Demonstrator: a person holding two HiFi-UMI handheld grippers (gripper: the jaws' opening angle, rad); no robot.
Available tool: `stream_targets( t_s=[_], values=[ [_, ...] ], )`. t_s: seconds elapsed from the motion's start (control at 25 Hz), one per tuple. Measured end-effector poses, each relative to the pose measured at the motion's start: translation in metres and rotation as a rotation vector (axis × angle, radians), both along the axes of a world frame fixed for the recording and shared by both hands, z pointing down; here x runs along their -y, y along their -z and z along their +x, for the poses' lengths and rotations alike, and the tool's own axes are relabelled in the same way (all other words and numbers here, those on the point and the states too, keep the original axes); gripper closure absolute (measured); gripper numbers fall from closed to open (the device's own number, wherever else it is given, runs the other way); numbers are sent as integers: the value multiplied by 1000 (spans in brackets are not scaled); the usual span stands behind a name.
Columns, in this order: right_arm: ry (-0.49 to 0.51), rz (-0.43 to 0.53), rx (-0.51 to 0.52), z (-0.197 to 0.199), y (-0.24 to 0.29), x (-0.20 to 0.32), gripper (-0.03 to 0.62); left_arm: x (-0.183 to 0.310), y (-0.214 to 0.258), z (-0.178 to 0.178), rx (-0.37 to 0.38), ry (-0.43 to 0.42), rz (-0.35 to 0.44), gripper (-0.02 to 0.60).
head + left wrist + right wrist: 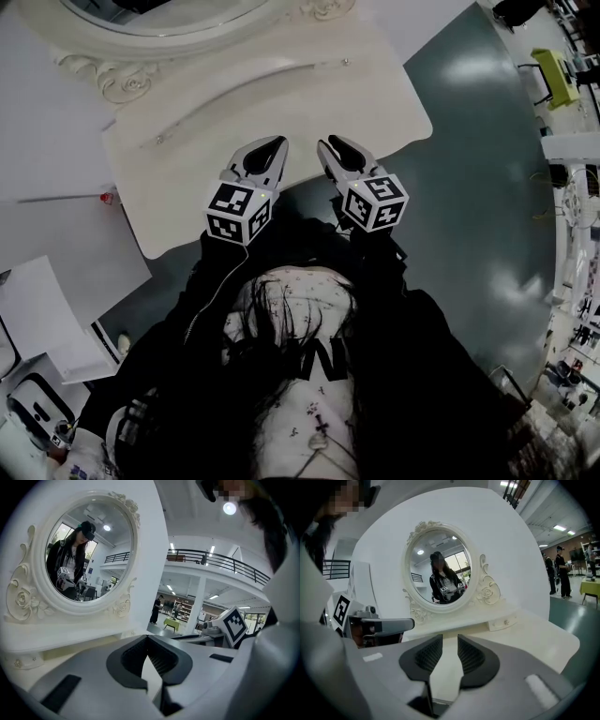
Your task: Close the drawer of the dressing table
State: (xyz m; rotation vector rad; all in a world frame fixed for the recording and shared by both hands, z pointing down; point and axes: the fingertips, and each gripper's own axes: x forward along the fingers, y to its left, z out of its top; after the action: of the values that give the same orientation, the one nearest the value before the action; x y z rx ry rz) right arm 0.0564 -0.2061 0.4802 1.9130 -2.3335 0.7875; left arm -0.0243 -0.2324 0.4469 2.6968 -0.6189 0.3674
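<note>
The white dressing table stands in front of me, its oval mirror at the back. My left gripper and right gripper hover side by side over the table's front edge, pointing at the mirror. The left gripper has its jaw tips touching and holds nothing. A narrow empty gap separates the pads of the right gripper. A small drawer front with a knob sits below the mirror. No pulled-out drawer shows in any view; the space under the tabletop is hidden.
The person's dark-clothed body fills the bottom of the head view. White boards and sheets lie left of the table. Green-grey floor spreads to the right, with a green table far off. People stand in the distance.
</note>
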Motion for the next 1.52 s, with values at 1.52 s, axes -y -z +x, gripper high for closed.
stream_targets(
  t_s=[1.52],
  values=[
    [228,70,126,-14,20,-279,573,-291,21,17,86,166,37,586]
  ],
)
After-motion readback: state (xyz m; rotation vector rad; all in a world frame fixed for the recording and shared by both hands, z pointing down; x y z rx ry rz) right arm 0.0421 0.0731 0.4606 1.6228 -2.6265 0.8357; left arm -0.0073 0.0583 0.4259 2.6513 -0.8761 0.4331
